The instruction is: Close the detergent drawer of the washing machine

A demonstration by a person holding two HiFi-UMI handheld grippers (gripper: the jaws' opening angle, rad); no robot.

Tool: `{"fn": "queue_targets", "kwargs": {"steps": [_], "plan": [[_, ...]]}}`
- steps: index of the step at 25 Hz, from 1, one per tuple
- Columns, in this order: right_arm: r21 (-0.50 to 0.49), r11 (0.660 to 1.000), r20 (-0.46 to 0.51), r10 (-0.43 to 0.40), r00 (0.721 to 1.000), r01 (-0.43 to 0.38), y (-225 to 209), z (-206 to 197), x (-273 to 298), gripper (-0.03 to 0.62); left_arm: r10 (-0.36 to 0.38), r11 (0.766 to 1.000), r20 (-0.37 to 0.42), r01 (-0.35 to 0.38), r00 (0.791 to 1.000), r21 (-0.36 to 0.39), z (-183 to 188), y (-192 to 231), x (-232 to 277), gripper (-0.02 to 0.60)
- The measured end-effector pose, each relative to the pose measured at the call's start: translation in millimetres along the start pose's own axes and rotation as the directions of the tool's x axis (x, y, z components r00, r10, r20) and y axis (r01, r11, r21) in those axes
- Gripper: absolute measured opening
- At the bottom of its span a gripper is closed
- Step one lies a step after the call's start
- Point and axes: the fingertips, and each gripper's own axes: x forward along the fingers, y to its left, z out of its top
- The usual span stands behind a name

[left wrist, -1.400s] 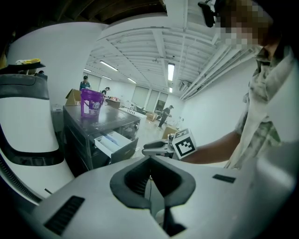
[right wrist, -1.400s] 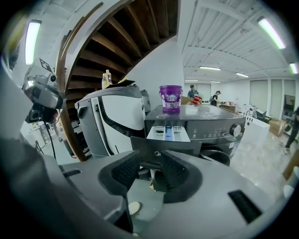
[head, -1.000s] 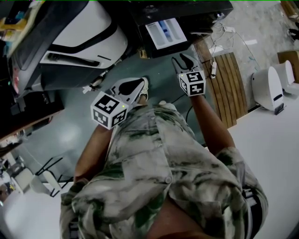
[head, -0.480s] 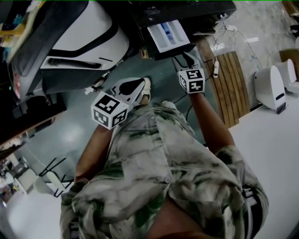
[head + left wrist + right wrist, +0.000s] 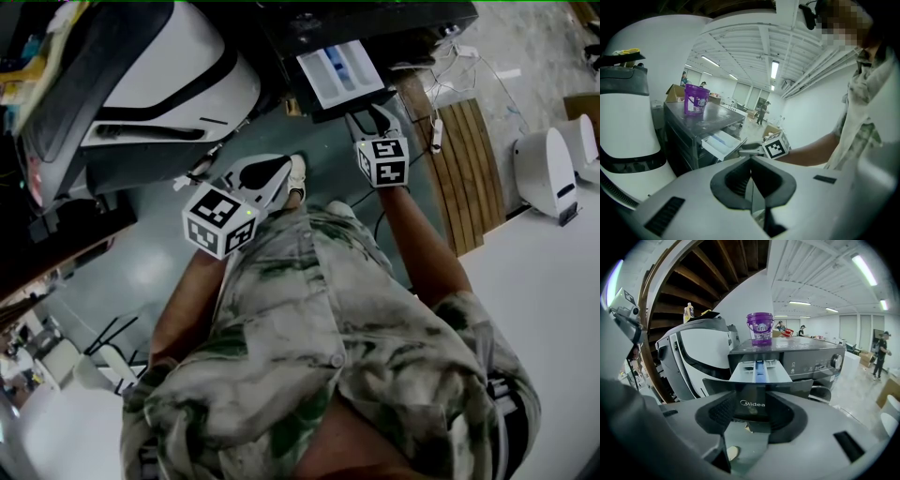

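The dark washing machine [image 5: 375, 21] stands at the top of the head view, and its white and blue detergent drawer [image 5: 339, 73] is pulled out toward me. My right gripper [image 5: 367, 116] is at the drawer's front. Its jaws have just been opening and stand wide. In the right gripper view the drawer's dark front panel [image 5: 752, 403] fills the gap of the right gripper [image 5: 751, 416], and the pads do not press on it. My left gripper [image 5: 279, 172] hangs lower left, away from the drawer, empty. The left gripper [image 5: 751, 161] has its fingertips together.
A purple bucket [image 5: 760, 328] sits on top of the washing machine [image 5: 811, 361]. A large white and black appliance [image 5: 159, 84] stands left of it. A wooden pallet [image 5: 464, 169] with cables [image 5: 441, 84] lies to the right, beside white devices [image 5: 544, 173].
My right gripper has moved up the head view to the drawer's front, and its jaws have spread wider. The left gripper has barely shifted.
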Motion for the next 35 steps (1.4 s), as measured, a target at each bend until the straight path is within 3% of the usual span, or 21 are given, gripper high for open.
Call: {"fn": "queue_targets", "kwargs": {"steps": [35], "plan": [[0.011,1.0,0.02,-0.02,1.0,0.02,-6.5,20.2,25.6,0.198,-0.035,0.999,-0.015,0.035,0.999,0.004,16.9,23.0,20.9,0.023]]}}
